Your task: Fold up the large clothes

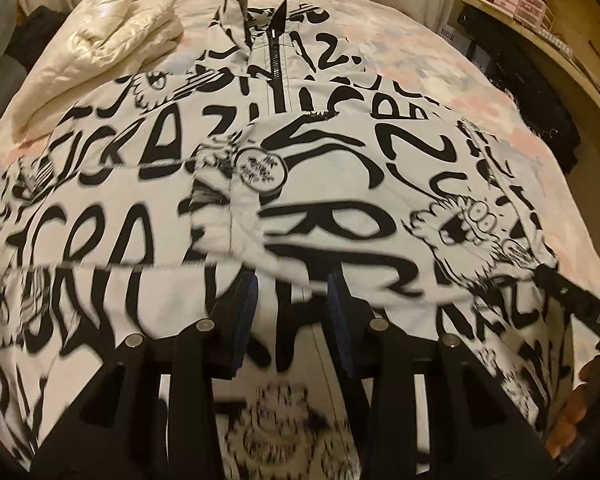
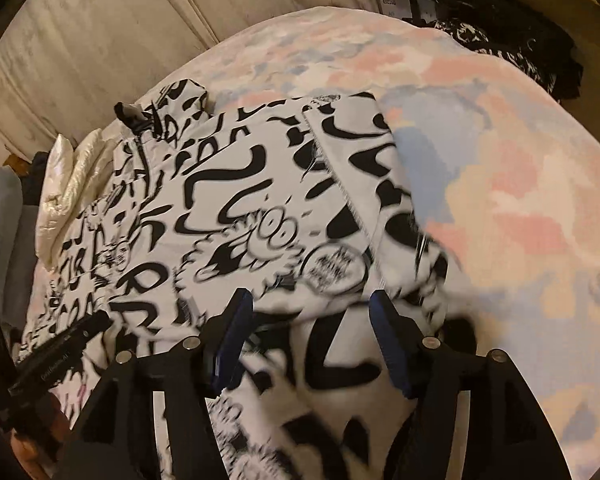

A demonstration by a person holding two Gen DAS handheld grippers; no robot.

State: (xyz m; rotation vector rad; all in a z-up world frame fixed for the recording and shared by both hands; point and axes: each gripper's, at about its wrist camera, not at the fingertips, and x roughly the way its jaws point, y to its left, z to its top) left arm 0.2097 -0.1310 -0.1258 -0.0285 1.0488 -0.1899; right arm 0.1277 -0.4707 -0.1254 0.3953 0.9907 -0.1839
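Observation:
A white padded jacket [image 1: 340, 152] with black graffiti print lies spread on the bed, its black zipper [image 1: 275, 52] and collar at the far end. One sleeve [image 1: 244, 216] is folded across the chest. Its lower edge sits at the tips of my left gripper [image 1: 292, 284], whose blue pads hold that fold. In the right wrist view the jacket [image 2: 240, 200] fills the middle. My right gripper [image 2: 310, 320] hangs over its near right edge, its pads wide apart and pressing on nothing. The cloth under it is blurred.
A folded cream puffer garment [image 1: 100, 40] lies at the bed's far left. The pastel bed cover [image 2: 500, 180] is bare to the right of the jacket. Dark clothes [image 1: 532, 92] and a wooden shelf [image 1: 540, 20] stand to the right, with a pale panelled wall [image 2: 120, 40] behind.

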